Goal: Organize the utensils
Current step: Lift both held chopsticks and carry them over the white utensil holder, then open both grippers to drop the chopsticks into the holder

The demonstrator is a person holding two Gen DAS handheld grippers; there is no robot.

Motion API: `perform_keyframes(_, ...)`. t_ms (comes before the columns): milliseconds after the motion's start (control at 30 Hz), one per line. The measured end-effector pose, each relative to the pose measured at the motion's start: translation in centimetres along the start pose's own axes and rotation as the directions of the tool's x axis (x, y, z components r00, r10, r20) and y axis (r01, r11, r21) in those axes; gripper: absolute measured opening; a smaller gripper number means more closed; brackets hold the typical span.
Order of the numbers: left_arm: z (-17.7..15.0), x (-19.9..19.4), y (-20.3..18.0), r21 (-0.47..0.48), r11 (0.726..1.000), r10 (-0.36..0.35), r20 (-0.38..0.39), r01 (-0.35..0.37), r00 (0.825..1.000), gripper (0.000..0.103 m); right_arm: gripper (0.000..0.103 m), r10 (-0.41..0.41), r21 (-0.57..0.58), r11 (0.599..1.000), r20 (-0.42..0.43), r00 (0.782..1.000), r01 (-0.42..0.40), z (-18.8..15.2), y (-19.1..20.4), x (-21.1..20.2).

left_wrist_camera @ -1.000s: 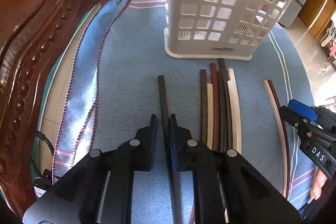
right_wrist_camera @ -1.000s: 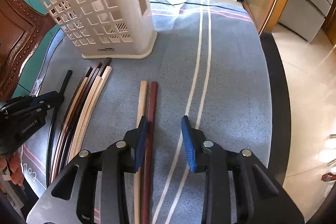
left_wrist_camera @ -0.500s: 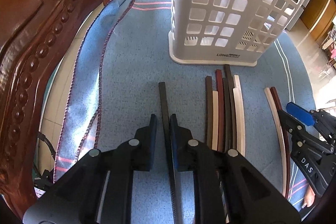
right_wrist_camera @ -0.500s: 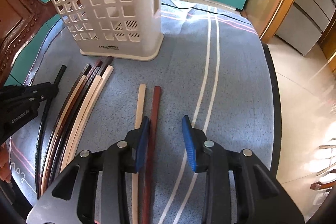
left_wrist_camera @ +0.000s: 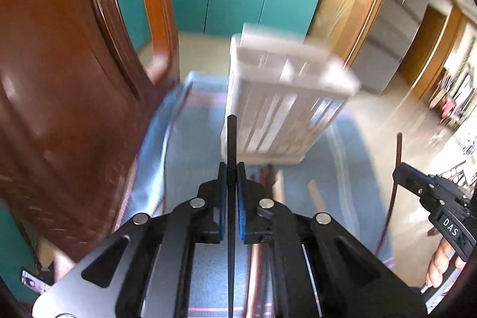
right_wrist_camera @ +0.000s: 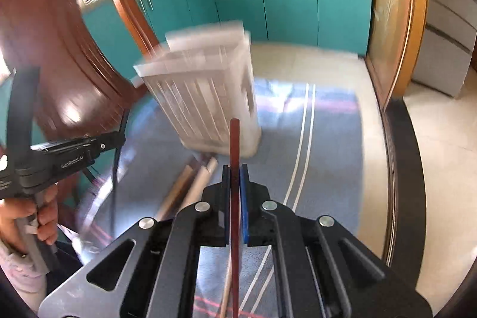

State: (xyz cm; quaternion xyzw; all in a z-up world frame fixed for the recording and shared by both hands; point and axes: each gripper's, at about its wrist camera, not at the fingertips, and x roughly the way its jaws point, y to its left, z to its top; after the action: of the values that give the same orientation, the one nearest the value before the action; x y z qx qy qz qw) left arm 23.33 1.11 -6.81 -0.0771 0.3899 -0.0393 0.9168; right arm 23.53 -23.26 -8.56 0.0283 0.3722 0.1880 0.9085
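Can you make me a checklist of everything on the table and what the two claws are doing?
Surface: blue striped cloth covering the table.
Job's things: black chopstick and dark red chopstick each held off the cloth; loose chopsticks lying on the cloth; white basket standing upright behind them.
Clutter: nothing seen.
Grippers: left claw shut on the black chopstick; right claw shut on the dark red chopstick.
Cables: nothing seen.
Surroundings: wooden chair, teal cabinets, tiled floor.

Bright daylight, motion blur, fisheye warp
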Motion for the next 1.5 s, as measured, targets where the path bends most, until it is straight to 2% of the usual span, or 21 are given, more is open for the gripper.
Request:
perform_keyframes(133, 2.8, -5.8, -0.6, -0.004, 0.999, -0.05, 0.162, 0.051, 0.986, 0.007, 0.007, 0.028, -0.006, 1.0, 0.114, 0.993, -0.028, 1.4, 0.7, -4.8)
perform_keyframes(200, 4.3, -8.5, -0.9, -0.002, 0.998, -0.064, 0.249, 0.067, 0.966, 0.007, 0.007, 0.045, -0.002, 0.999, 0.17, 0.984, -0.045, 2.2, 1.3, -6.9)
perform_keyframes(267, 5.8, -10.8, -1.1, -0.005, 0.997, -0.069, 0.338, 0.075, 0.939, 0.007, 0.007, 0.068, 0.0, 0.998, 0.233, 0.97, -0.07, 3.7, 1.9, -8.7)
perform_keyframes(367, 8.1, -13.5, -0.8, -0.051, 0.993, -0.067, 0.467, 0.102, 0.882, 0.007, 0.007, 0.075, 0.016, 0.996, 0.297, 0.952, -0.083, 5.8, 2.3, -10.5)
perform_keyframes(400, 9.0, -13.9, -0.6, -0.072, 0.99, -0.069, 0.517, 0.123, 0.853, 0.007, 0.007, 0.082, 0.038, 0.994, 0.337, 0.938, -0.101, 6.9, 2.4, -11.1)
perform_keyframes(500, 9.6, -13.5, -0.6, -0.1, 0.989, -0.027, 0.614, 0.112, 0.789, 0.007, 0.007, 0.066, 0.1, 0.987, 0.443, 0.894, -0.123, 9.1, 2.1, -11.9)
perform_keyframes(533, 9.6, -12.8, -1.0, -0.101, 0.99, -0.015, 0.616, 0.097, 0.787, 0.007, 0.007, 0.041, 0.124, 0.986, 0.481, 0.876, -0.114, 9.6, 1.9, -12.1)
perform_keyframes(600, 9.4, -10.5, -1.2, -0.104, 0.991, -0.007, 0.581, 0.082, 0.814, 0.007, 0.007, -0.008, 0.165, 0.981, 0.555, 0.831, -0.101, 9.9, 1.8, -12.0)
perform_keyframes(633, 9.4, -8.8, -1.4, -0.103, 0.991, -0.012, 0.553, 0.083, 0.833, 0.007, 0.007, -0.036, 0.2, 0.975, 0.579, 0.814, -0.1, 9.9, 1.6, -11.6)
perform_keyframes(667, 9.3, -7.7, -1.4, -0.101, 0.992, -0.013, 0.533, 0.08, 0.846, 0.007, 0.007, -0.047, 0.218, 0.971, 0.591, 0.805, -0.103, 9.9, 1.3, -11.2)
perform_keyframes(700, 9.1, -5.8, -1.8, -0.1, 0.993, -0.002, 0.501, 0.06, 0.865, 0.007, 0.007, -0.06, 0.233, 0.967, 0.604, 0.795, -0.105, 9.7, 1.1, -10.7)
perform_keyframes(733, 9.0, -4.7, -1.9, -0.097, 0.994, 0.008, 0.483, 0.044, 0.876, 0.007, 0.007, -0.088, 0.254, 0.963, 0.615, 0.784, -0.091, 9.4, 0.9, -9.9)
perform_keyframes(800, 8.5, -3.1, -2.4, -0.082, 0.997, 0.026, 0.449, 0.012, 0.893, 0.007, 0.007, -0.124, 0.278, 0.958, 0.614, 0.78, -0.067, 9.2, 0.4, -9.1)
perform_keyframes(967, 7.4, -1.0, -2.7, -0.045, 0.998, 0.049, 0.392, -0.034, 0.919, 0.007, 0.007, -0.118, 0.27, 0.961, 0.587, 0.801, -0.056, 8.6, -0.3, -7.1)
perform_keyframes(1100, 7.0, -0.6, -2.3, -0.047, 0.998, 0.045, 0.365, -0.03, 0.93, 0.009, 0.007, -0.124, 0.242, 0.97, 0.559, 0.82, -0.018, 8.2, 0.7, -5.8)
perform_keyframes(1133, 6.9, -0.7, -2.1, -0.048, 0.999, 0.04, 0.365, -0.024, 0.93, 0.016, 0.007, -0.122, 0.238, 0.971, 0.551, 0.825, -0.015, 8.4, 0.8, -5.6)
perform_keyframes(1200, 6.3, -1.3, -1.8, -0.047, 0.999, 0.035, 0.376, -0.019, 0.926, 0.021, 0.007, -0.118, 0.226, 0.974, 0.535, 0.837, -0.007, 8.4, 1.0, -4.8)
perform_keyframes(1400, 4.3, -3.4, -1.6, -0.005, 1.0, 0.017, 0.412, -0.016, 0.911, 0.026, 0.007, -0.105, 0.179, 0.984, 0.51, 0.854, 0.014, 8.4, 1.8, -4.0)
perform_keyframes(1467, 3.4, -3.9, -1.7, 0.018, 0.999, 0.017, 0.421, -0.028, 0.907, 0.026, 0.012, -0.097, 0.162, 0.987, 0.504, 0.858, 0.016, 8.1, 2.1, -4.1)
perform_keyframes(1500, 2.8, -4.1, -1.7, 0.032, 0.999, 0.015, 0.419, -0.031, 0.908, 0.026, 0.02, -0.099, 0.156, 0.987, 0.502, 0.859, 0.022, 8.0, 2.2, -4.2)
